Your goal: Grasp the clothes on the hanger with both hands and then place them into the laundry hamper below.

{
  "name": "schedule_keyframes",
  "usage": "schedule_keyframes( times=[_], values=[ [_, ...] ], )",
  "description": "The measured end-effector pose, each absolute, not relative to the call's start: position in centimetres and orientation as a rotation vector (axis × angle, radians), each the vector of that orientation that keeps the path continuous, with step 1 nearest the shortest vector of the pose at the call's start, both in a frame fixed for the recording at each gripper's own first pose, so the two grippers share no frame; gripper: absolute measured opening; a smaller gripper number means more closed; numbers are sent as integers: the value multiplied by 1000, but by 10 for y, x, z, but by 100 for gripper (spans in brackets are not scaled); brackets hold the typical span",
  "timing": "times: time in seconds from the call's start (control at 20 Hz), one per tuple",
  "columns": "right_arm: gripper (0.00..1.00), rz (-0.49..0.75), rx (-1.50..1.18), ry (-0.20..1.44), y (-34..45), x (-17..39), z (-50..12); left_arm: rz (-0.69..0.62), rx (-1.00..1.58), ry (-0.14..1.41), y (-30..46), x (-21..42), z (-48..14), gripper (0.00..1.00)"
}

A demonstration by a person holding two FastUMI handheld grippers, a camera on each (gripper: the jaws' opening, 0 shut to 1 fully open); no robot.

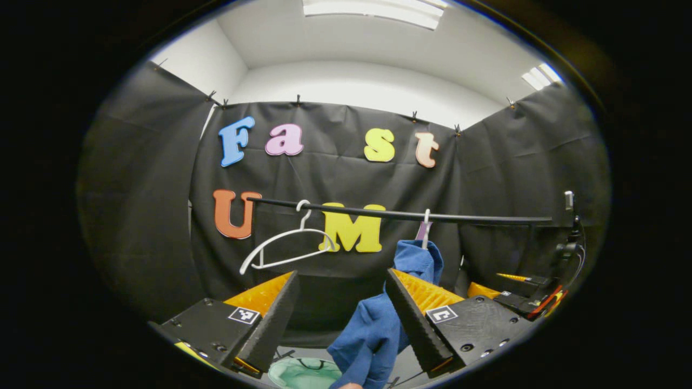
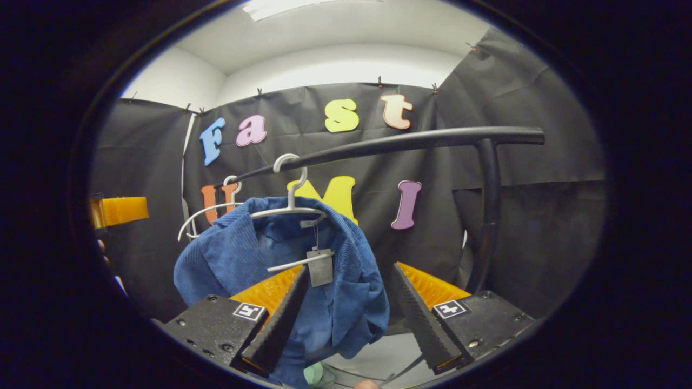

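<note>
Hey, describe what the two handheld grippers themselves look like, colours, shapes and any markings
Both look alike. The left gripper has two wedge-shaped fingers with dark ridged inner faces and orange ribbed sides, set on black blocks with screws. Each block carries a small white square tag with a black pattern. The right gripper has the same build: orange and black ridged fingers, black bases, square tags.

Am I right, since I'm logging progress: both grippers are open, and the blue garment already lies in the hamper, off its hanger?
Not quite. The blue garment is not in the hamper: the right gripper view shows it draped on the white hanger hooked over the black rail. Both the left gripper and right gripper are open, as you said.
</note>
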State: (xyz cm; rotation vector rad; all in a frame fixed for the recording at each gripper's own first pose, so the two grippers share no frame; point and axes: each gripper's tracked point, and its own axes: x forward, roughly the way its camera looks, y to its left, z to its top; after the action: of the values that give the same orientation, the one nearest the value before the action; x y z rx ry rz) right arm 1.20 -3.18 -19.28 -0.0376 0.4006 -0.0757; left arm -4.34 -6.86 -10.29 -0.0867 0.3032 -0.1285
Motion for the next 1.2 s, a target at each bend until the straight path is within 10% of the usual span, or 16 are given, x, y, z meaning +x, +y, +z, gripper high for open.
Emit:
schedule_keyframes(
  times=[1.2],
  values=[
    [96, -229, -110, 426, -63, 112, -268, 120, -28, 472, -119, 54, -233, 100]
  ],
)
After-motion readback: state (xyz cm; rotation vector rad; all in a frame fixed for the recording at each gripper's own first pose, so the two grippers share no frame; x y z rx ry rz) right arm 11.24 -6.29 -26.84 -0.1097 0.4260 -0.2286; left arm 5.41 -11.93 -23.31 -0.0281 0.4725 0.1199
